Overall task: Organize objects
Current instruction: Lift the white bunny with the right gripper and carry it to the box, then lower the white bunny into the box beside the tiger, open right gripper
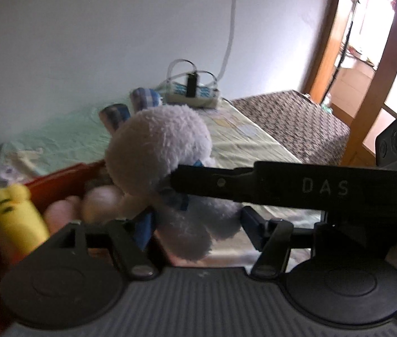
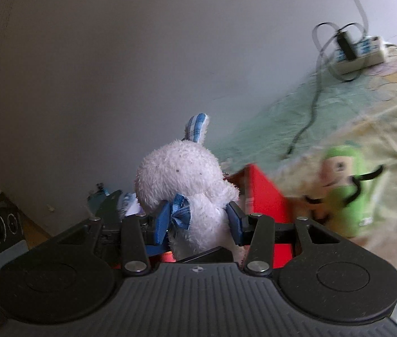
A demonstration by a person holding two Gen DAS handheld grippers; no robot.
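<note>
Light source: daylight is pouring in through the wooden-framed glass door (image 1: 389,56), overexposing its panes to white glare.
Wall: the plain white wall (image 1: 100,42) is reading grey and dim (darker still in the right wrist view).
Blur: the yellow plush toy (image 1: 13,219) and the green plush figure (image 2: 344,191) are smearing with motion.
Edges: fisheye bending is curving both frames, and corners are vignetting black.

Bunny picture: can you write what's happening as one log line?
right gripper: shut on white bunny | left gripper: open beside it | red box: below | green toy: on bed
</note>
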